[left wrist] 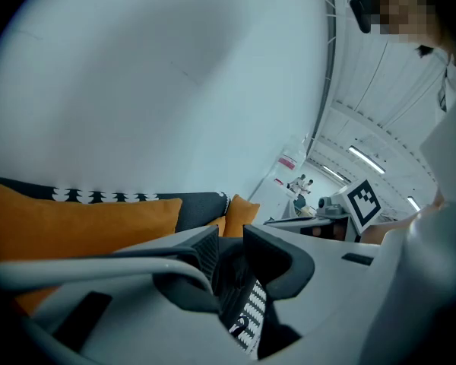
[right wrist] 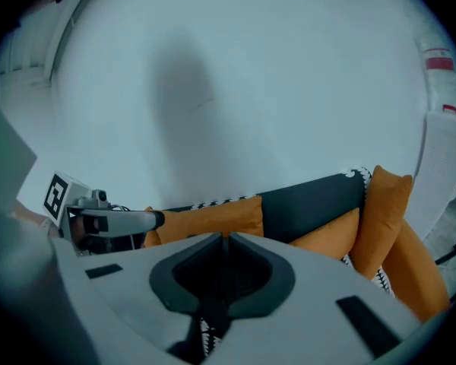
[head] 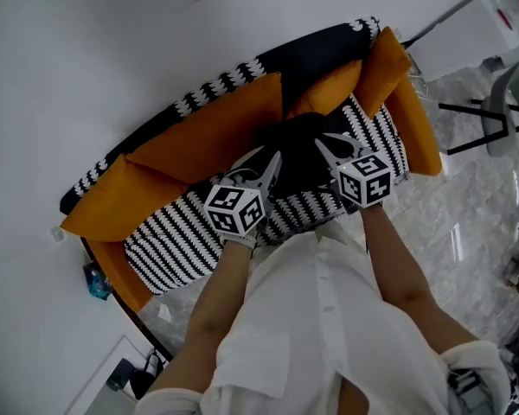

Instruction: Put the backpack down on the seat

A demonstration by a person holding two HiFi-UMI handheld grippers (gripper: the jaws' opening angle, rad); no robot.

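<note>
The backpack (head: 301,158) rests on the striped seat (head: 182,240), at the person's 12 o'clock, so the set-down looks nearly done. At its 9 o'clock the left tongs (head: 272,164) stand narrowly apart. At 3 o'clock the right tongs (head: 327,143) seem pinched on its dark fabric. The next move calls for letting go and lifting clear.

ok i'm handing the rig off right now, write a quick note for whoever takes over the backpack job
Left gripper: jaws apart, dark backpack fabric in the gap, no clear grip.
Right gripper: jaws together, at the backpack; whether a strap is pinched cannot be told.
Backpack: black, lying on the black-and-white seat in front of the orange cushions, between both grippers.
Done: backpack appears to be down on the seat.
Left: probably just check both grippers are free of it, then back them away.
</note>
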